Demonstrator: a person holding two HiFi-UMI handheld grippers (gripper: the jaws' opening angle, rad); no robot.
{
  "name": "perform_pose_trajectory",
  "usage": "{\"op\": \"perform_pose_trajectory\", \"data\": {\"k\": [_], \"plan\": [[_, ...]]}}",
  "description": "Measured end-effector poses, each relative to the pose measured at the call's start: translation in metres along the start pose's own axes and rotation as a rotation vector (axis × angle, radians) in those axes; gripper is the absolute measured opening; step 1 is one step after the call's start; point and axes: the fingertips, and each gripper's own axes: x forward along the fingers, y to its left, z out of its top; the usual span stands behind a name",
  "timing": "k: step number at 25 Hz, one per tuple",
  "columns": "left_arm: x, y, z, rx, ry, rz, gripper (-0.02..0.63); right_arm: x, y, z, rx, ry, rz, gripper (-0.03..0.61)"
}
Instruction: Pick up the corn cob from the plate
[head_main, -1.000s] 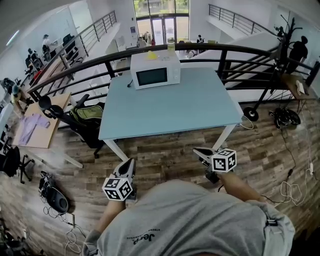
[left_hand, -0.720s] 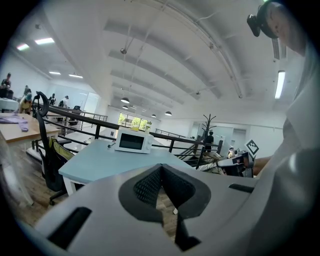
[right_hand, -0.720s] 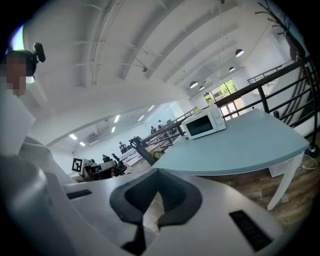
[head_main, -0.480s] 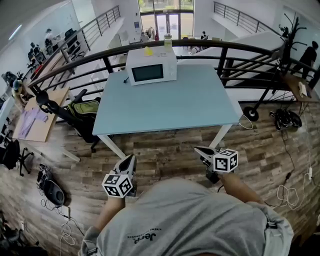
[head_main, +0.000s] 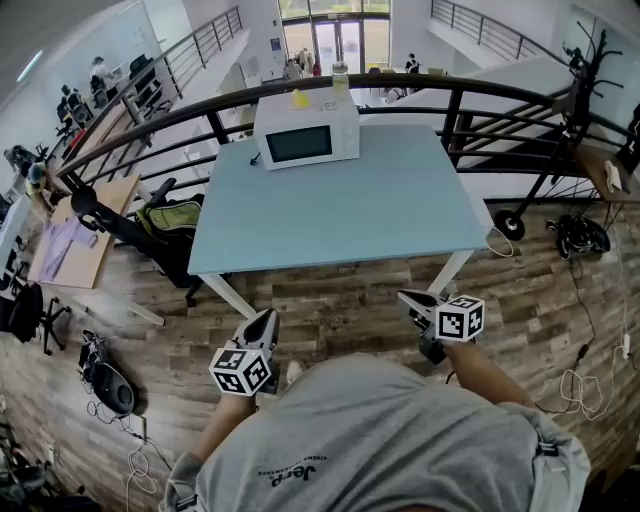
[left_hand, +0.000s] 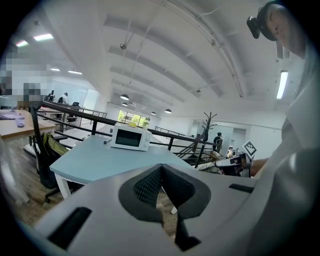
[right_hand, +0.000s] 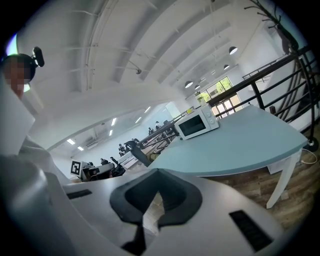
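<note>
Both claws are closed, pads together with nothing between them. The left gripper (head_main: 266, 320) and the right gripper (head_main: 410, 299) are held low in front of the person, above the wooden floor (head_main: 340, 300) and short of the near edge of the pale blue table (head_main: 350, 210). At the table's far edge stands a white microwave (head_main: 306, 132), its door facing the person. On its top lies a small yellow thing (head_main: 299, 100), perhaps the corn cob, though it is too small to tell. Behind runs a dark railing (head_main: 440, 95).
</note>
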Motion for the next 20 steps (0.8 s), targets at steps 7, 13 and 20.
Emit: {"op": "perform_pose_trajectory", "data": {"k": [7, 13, 20], "plan": [[0.03, 0.085, 0.03, 0.0, 0.004, -0.068, 0.008, 0.076, 0.013, 0.033, -0.011, -0.031, -0.054, 0.015], [0.052, 0.17, 0.08, 0.043, 0.006, -0.138, 0.008, 0.156, 0.031, 0.071, 0.006, -0.091, -0.104, 0.014], [0.075, 0.237, 0.107, 0.041, 0.017, -0.179, 0.008, 0.23, 0.039, 0.095, 0.004, -0.081, -0.141, 0.015]]}}
